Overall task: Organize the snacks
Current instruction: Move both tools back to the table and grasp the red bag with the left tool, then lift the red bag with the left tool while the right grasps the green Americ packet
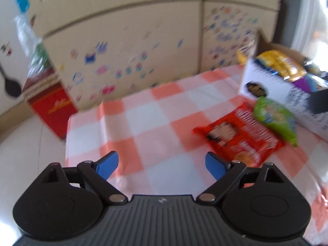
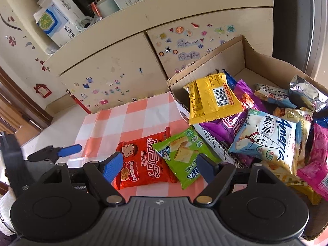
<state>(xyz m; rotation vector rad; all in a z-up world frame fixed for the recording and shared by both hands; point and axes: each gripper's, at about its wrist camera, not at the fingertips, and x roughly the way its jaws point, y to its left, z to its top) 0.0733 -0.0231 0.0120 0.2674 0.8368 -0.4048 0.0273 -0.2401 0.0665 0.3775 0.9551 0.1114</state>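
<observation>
A red snack packet (image 1: pixel 239 141) (image 2: pixel 143 162) and a green one (image 1: pixel 274 119) (image 2: pixel 184 151) lie side by side on the orange-and-white checked cloth (image 1: pixel 143 112) (image 2: pixel 114 121). To their right stands an open cardboard box (image 1: pixel 266 82) (image 2: pixel 205 75) with several packets in it: yellow (image 2: pixel 213 98), purple (image 2: pixel 221 127), white-blue (image 2: pixel 266 139), pink (image 2: pixel 319 157). My left gripper (image 1: pixel 162 162) hangs open over bare cloth, left of the red packet. My right gripper (image 2: pixel 160 162) is open above the red and green packets, holding nothing. One blue finger (image 2: pixel 69 148) of the left gripper shows at the far left.
Behind the table stands a cream cabinet (image 1: pixel 123 51) (image 2: pixel 114 65) covered in stickers, its top shelf crowded with boxes (image 2: pixel 61 20). A red carton (image 1: pixel 51 110) sits on the floor left of the table. The left wrist view is blurred.
</observation>
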